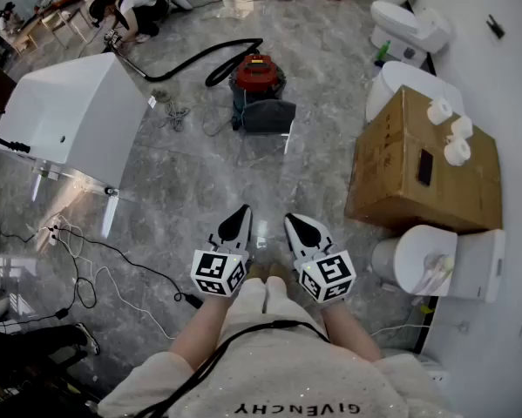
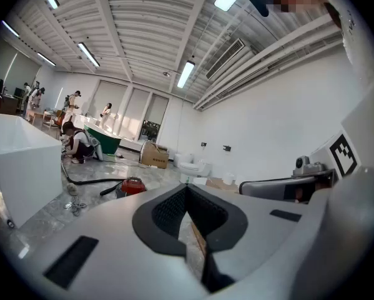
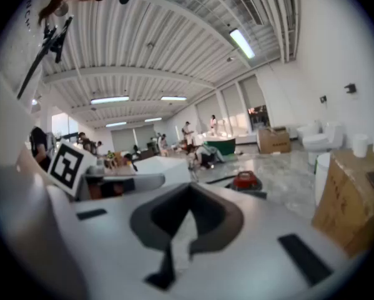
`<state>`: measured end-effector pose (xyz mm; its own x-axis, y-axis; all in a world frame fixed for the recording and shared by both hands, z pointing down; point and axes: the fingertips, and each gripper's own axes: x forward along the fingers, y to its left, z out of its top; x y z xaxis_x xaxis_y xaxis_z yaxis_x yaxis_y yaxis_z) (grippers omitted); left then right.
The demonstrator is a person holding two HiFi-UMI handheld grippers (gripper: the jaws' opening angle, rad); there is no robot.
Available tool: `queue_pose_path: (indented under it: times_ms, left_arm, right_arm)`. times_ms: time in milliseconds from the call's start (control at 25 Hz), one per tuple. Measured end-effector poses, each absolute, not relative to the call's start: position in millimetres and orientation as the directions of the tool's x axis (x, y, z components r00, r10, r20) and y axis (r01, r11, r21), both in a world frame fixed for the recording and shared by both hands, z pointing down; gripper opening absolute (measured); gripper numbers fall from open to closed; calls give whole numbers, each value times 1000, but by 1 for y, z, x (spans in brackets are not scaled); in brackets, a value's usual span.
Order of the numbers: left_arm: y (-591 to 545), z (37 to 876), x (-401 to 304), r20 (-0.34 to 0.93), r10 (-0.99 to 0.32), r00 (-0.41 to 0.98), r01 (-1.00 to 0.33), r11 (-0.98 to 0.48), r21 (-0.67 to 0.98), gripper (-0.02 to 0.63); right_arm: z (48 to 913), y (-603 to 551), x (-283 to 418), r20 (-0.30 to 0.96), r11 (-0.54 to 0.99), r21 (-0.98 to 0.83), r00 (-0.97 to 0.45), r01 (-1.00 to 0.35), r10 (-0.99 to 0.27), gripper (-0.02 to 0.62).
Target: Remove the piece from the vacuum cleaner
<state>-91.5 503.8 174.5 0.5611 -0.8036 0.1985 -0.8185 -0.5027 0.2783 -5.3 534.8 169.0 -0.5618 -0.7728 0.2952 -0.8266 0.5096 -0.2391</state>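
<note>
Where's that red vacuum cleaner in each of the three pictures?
Head view: red vacuum cleaner, top centre.
Left gripper view: it sits left of centre, just below the middle.
Right gripper view: it sits right of centre.
Shared landmark: the crouching person beyond it, in all three.

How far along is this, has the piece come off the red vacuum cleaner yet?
Done: nothing visible. The red vacuum cleaner stands on the floor well ahead, black hose trailing beside it. In hand: nothing; left gripper and right gripper are shut and empty, close to the person. Left: approach, grip the piece, pull it off.
</note>
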Motion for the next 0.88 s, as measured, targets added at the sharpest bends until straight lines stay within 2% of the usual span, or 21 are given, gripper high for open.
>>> queue_pose_path:
  times_ms: [520,880]
  left_arm:
    - [472,161,-86,121,-844,523,-847,-499,183,20]
    - [465,156,-82,112,-865,489,-867,-469,169,20]
  right_arm:
    - [154,501,14,208,519,-153,-541,-841,-815,14]
    - [152,487,25,184,539,-155,-560,-828,-808,14]
